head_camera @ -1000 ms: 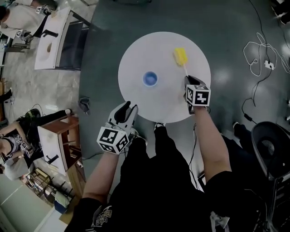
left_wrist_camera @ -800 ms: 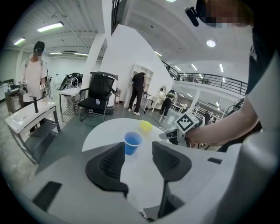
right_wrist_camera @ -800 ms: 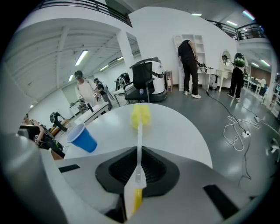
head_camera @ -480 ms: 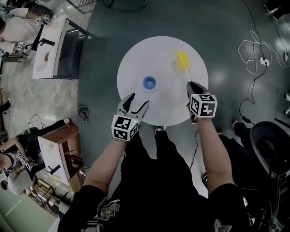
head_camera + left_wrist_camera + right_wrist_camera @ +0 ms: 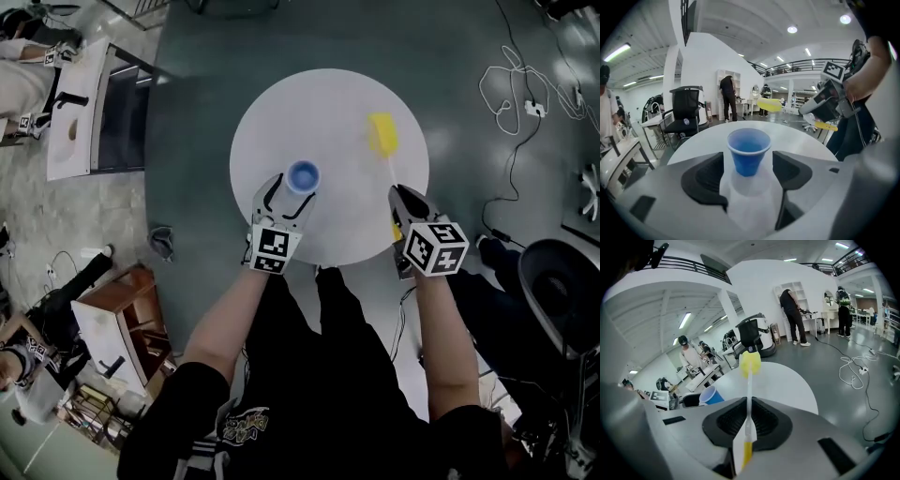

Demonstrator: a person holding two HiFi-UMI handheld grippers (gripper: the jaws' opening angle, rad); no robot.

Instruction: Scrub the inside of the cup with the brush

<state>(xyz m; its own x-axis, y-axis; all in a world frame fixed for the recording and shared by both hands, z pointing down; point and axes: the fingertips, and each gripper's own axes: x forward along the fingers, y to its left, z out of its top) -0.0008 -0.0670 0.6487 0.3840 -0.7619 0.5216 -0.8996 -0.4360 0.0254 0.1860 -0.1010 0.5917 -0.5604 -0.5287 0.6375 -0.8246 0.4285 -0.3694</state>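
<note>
Head view looks steeply down on a round white table [image 5: 328,103] standing on a dark grey floor [image 5: 197,112], with the person's two arms reaching over its near edge. The cup [image 5: 302,175], blue and upright with its mouth facing up, stands on the table left of centre. The left tool [image 5: 289,199] sits low at the near side of the cup with one jaw on each side of it.

In the left gripper view the jaws stand wide, and they have just been opening. The cup is between their tips, and a clear strip of table shows on either side of it, so the pads do not press on it. The inside of the cup looks bare.

The right tool [image 5: 407,199] is over the right part of the table, well apart from the cup. In the right gripper view its jaws are nearly together and clamp the thin white handle of the brush [image 5: 750,363]. The handle runs straight out from between the pads, and its yellow end pokes back behind them. The yellow brush head sits at the far end of the handle, out over the right half of the table and away from the cup. Loose cables [image 5: 511,89] lie on the floor beyond the table's right edge.
</note>
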